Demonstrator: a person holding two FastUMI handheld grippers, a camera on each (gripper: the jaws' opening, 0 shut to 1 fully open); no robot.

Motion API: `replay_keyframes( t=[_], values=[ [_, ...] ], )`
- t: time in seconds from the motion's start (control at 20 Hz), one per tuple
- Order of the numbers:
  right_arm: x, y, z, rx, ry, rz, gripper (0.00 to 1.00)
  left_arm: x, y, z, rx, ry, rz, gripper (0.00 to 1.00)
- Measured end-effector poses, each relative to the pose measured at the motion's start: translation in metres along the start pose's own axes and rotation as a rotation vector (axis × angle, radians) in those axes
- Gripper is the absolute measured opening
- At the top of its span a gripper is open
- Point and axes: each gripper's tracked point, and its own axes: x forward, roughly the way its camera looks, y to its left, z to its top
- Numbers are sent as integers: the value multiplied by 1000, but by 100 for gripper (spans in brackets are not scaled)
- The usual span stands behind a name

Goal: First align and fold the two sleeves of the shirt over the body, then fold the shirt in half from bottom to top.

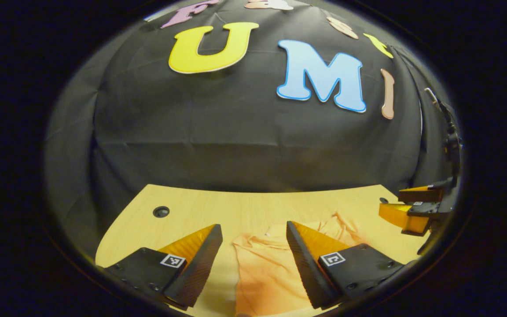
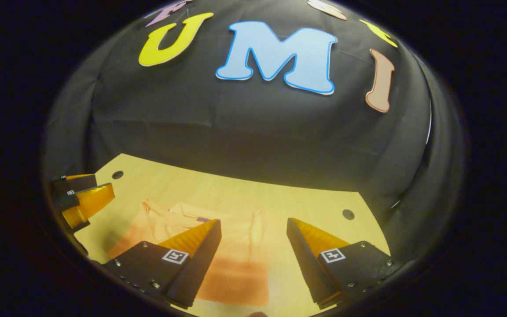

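Shirt (image 1: pixel 262 268) lies flat beneath both gaping grippers.

Soft matt cloth shirt (image 1: pixel 271 268), creased; smooth pale wood-grain table (image 1: pixel 236 209); matt cloth wall (image 1: pixel 236 132)

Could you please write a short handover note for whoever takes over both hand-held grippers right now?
Left hand-held gripper: open, empty, held above the shirt.
Right hand-held gripper: open, empty, also above the shirt.
The orange shirt lies on the wooden table, collar towards the booth wall; the cloth near the collar looks bunched, so I cannot tell whether any sleeve is folded yet.
Done: nothing that I can confirm.
Left: align and fold both sleeves over the body, then fold bottom to top.
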Motion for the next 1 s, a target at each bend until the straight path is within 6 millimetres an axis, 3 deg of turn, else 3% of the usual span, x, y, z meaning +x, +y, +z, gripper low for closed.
replay_keyframes(
  t=[0.3, 0.5, 0.75, 1.0],
  values=[
    [-69, -14, 17, -2, -115, 45, 92, -66, -38, 30, 34, -105, 15, 94],
    [-118, -34, 21, -22, -196, 50, 93, -108, -68, 49, 35, -174, 27, 95],
    [-172, -55, 16, -51, -288, 51, 93, -161, -104, 57, 24, -242, 54, 94],
    [-212, -65, 15, -59, -360, 62, 93, -210, -131, 57, 30, -295, 77, 94]
  ],
)
